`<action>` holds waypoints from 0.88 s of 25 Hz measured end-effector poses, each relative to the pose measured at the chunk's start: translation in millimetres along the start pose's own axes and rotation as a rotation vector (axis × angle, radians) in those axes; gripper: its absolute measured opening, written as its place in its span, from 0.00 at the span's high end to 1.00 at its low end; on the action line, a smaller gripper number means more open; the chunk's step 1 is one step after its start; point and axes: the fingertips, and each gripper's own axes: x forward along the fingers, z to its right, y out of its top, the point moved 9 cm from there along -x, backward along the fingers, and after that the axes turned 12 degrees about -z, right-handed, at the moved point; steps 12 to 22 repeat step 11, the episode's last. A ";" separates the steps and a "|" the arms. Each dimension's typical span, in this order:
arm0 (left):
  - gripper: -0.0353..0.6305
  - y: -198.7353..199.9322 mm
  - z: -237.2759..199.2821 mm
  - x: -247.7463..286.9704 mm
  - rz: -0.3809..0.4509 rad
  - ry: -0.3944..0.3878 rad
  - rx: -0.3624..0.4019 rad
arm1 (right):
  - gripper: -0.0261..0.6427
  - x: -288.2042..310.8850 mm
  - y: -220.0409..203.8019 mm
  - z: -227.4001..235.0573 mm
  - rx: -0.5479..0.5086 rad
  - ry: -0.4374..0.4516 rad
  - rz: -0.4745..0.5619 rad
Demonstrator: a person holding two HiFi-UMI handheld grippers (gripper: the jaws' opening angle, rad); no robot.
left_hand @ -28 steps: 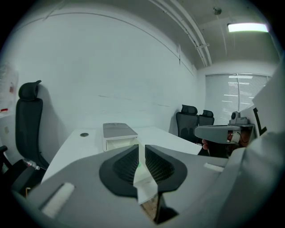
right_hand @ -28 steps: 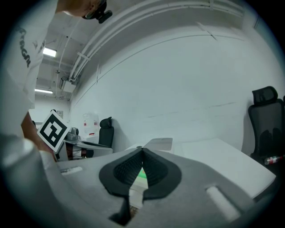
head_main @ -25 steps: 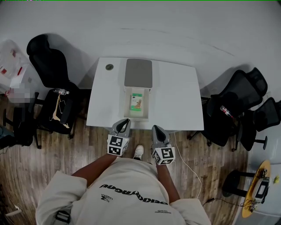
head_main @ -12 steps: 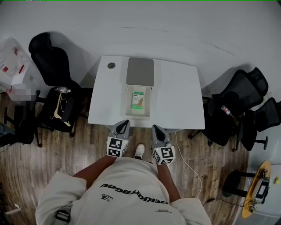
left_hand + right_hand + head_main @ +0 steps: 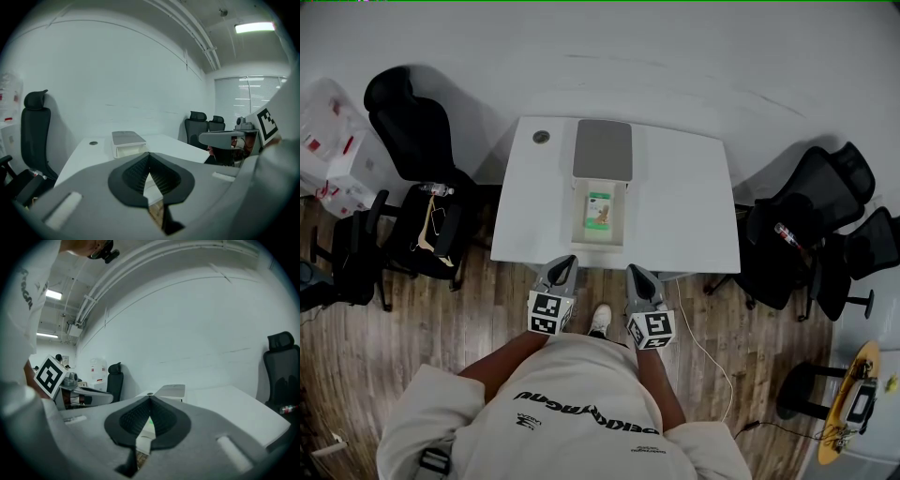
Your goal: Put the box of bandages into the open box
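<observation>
White table (image 5: 684,220); bandage box (image 5: 600,212) lengthwise front-to-back

Place: an office, by the look of it.
Seating: a black high-back swivel chair (image 5: 408,131) left of the white surface (image 5: 684,206), more office chairs (image 5: 811,216) on its right.
Room: plain white wall (image 5: 675,66), wood-plank floor (image 5: 478,328).
Overhead: a strip light (image 5: 254,27) glowing, ceiling pipes (image 5: 197,28), slatted window blinds (image 5: 243,96).

Bare tabletop (image 5: 684,206) lies open left and right of the open box (image 5: 600,242), which stands mid-table by the near edge, its grey lid (image 5: 602,150) spread behind it. Black chairs (image 5: 412,141) crowd the left end, more chairs (image 5: 811,202) the right; the near edge stands unblocked.
</observation>
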 end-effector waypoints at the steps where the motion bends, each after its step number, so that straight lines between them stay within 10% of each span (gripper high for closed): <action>1: 0.95 0.0 -1.1 -0.4 -0.002 0.002 -0.005 | 0.96 -0.1 0.0 -0.4 0.001 0.000 0.001; 22: 0.95 0.1 -1.0 1.0 0.003 -0.009 -0.008 | 0.96 -4.9 -4.1 0.2 0.012 -0.015 -0.002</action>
